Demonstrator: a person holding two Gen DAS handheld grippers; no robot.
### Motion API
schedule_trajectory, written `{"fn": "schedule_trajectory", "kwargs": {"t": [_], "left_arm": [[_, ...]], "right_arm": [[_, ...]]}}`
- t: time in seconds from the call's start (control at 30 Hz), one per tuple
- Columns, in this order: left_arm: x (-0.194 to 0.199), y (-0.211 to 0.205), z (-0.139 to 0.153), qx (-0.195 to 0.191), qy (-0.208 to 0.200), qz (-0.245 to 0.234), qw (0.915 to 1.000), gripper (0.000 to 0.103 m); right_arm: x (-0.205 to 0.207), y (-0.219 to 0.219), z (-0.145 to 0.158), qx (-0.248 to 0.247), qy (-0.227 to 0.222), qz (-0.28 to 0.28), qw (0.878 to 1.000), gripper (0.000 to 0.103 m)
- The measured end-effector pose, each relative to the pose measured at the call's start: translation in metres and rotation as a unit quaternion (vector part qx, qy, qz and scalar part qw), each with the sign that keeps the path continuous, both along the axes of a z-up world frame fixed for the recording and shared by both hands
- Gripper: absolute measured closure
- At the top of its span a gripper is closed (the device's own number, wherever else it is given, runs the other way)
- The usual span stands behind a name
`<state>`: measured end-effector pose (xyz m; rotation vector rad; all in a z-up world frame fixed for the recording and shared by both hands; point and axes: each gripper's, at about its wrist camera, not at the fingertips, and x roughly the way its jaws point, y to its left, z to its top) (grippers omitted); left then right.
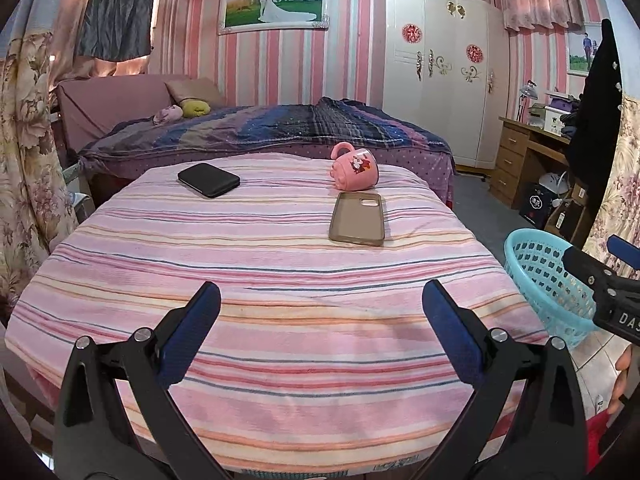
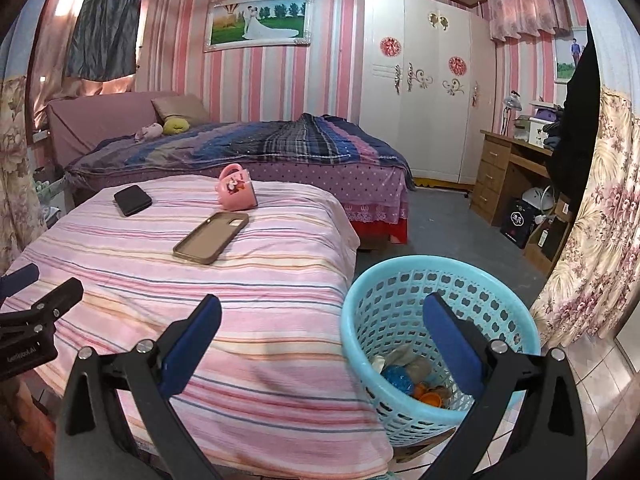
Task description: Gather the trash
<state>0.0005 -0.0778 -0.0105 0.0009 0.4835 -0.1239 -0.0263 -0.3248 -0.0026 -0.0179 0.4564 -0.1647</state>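
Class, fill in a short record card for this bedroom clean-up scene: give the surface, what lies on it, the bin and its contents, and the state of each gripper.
Surface: striped cloth covering a table
On it: black case, pink mug lying on its side, empty phone case
Bin: blue basket on the floor, right of the table
Bin contents: crumpled scraps, blue and orange bits
Left gripper: open, holds nothing
Right gripper: open, holds nothing, partly above the basket
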Motion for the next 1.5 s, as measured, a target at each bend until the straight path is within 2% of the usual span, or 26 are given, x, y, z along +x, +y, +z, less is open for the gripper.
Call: {"fn": "schedule_trajectory", "kwargs": {"t": [0.2,0.67,1.27,1.5], "left_arm": [[-0.004,0.006,-0.003,-0.004,-0.001,0.000,1.0000,0.005],[-0.006,0.003,-0.004,-0.009,-0.005,-0.013,0.9999,0.005],[-0.012,-0.001,0.001,-0.001,-0.031,-0.012,0.9994,0.005],[-0.011,0.000,0.002,-0.009,-0.025,-0.014,0.9995,0.005]], "right_arm": [[-0.002,0.011,0.000,-0.015,-0.005,-0.002,1.000,0.005],[-0.001,0.017,0.000,-0.019,-0.003,0.002,1.000,0.005],[0.000,0.019,-0.002,-0.021,-0.004,0.001,1.000,0.005],[0.000,0.021,0.000,-0.022,-0.003,0.000,1.000,0.005]]}}
